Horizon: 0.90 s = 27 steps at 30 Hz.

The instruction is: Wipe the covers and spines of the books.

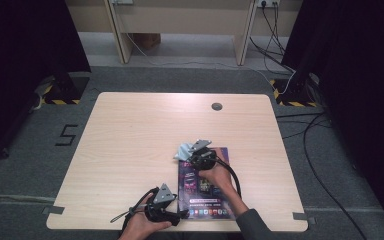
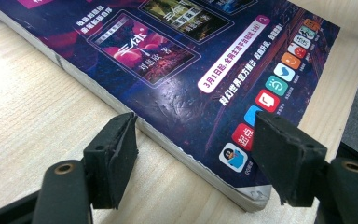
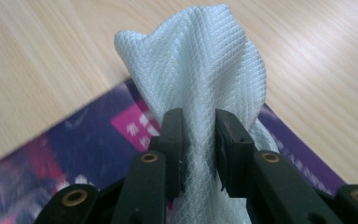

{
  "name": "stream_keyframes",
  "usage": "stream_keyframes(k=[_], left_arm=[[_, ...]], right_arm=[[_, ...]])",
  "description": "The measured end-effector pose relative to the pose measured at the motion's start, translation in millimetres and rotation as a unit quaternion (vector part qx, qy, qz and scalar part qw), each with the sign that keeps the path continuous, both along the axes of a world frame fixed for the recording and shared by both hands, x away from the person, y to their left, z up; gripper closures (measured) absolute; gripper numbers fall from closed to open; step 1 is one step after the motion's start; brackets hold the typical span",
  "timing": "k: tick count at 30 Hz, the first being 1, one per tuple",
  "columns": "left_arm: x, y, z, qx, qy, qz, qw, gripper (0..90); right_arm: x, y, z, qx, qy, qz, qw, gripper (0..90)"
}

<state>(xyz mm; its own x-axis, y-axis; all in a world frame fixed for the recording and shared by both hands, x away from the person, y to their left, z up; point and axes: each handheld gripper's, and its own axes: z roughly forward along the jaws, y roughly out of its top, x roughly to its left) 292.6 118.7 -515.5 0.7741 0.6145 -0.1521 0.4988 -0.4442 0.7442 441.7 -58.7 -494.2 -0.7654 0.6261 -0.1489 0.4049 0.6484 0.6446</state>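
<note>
A thick magazine with a dark purple cover [image 1: 207, 200] lies flat near the table's front edge, right of the middle. My right gripper [image 1: 192, 156] is at its far left corner, shut on a pale blue-white woven cloth [image 1: 184, 149]. In the right gripper view the cloth [image 3: 200, 60] stands bunched up between the two pads of that gripper [image 3: 199, 126], above the cover [image 3: 74, 154]. My left gripper [image 1: 182, 214] rests by the magazine's near left corner. Its jaws [image 2: 196, 140] stand open, one over the bare wood, the other over the cover [image 2: 168, 60].
The light wooden table [image 1: 130, 140] has a round cable hole [image 1: 216, 106] near its far edge. Beyond it a desk frame [image 1: 122, 35] stands on grey floor. Cables [image 1: 310, 145] run along the floor to the right.
</note>
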Motion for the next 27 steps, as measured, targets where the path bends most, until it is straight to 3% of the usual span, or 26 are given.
stream_keyframes(k=[4,8,10,11,13,17,18,20,22,23,25,27], left_arm=[[-0.2,0.0,-0.1,-0.001,0.0,0.0,1.0,30.4],[-0.4,0.1,-0.1,0.0,-0.001,0.001,1.0,30.5],[-0.8,-0.4,-0.4,-0.004,0.0,0.004,1.0,30.4],[-0.8,-0.3,-0.4,-0.004,-0.001,0.004,1.0,30.5],[-0.4,-0.3,-0.3,-0.002,-0.001,0.002,1.0,30.4],[-0.1,-0.1,0.0,0.0,-0.001,0.0,1.0,30.3],[-0.3,0.0,-0.1,-0.001,-0.001,0.001,1.0,30.3],[-0.2,-0.1,-0.1,0.0,-0.001,0.001,1.0,30.3],[0.0,0.0,-0.1,0.0,-0.001,0.0,1.0,30.3],[-0.1,0.0,-0.2,0.0,-0.001,0.0,1.0,30.3],[0.0,-0.2,-0.2,-0.002,-0.001,0.001,1.0,30.3],[0.2,-0.2,-0.2,-0.002,-0.001,0.0,1.0,30.2]], right_arm=[[8.7,7.0,1.6,-0.008,0.004,-0.001,1.0,73.9],[11.7,-3.0,1.5,-0.013,-0.001,-0.011,0.9999,73.9],[12.5,-15.9,1.6,-0.017,-0.004,-0.025,0.9995,74.0],[14.1,-33.7,1.4,-0.014,-0.004,-0.04,0.9991,73.9],[15.0,-44.0,1.3,-0.012,-0.005,-0.05,0.9986,73.9],[17.0,-85.3,1.0,0.001,-0.002,-0.096,0.9954,73.8],[18.4,-93.3,1.6,-0.005,-0.005,-0.106,0.9943,73.4],[18.3,-104.7,0.9,0.01,0.002,-0.122,0.9925,73.8],[16.5,-107.8,0.8,0.009,-0.001,-0.121,0.9926,74.3],[14.4,-104.5,1.6,-0.008,-0.008,-0.118,0.993,74.9],[13.0,-101.7,1.8,-0.014,-0.012,-0.117,0.993,74.9],[9.9,-95.0,1.7,-0.01,-0.008,-0.103,0.9946,74.9]])
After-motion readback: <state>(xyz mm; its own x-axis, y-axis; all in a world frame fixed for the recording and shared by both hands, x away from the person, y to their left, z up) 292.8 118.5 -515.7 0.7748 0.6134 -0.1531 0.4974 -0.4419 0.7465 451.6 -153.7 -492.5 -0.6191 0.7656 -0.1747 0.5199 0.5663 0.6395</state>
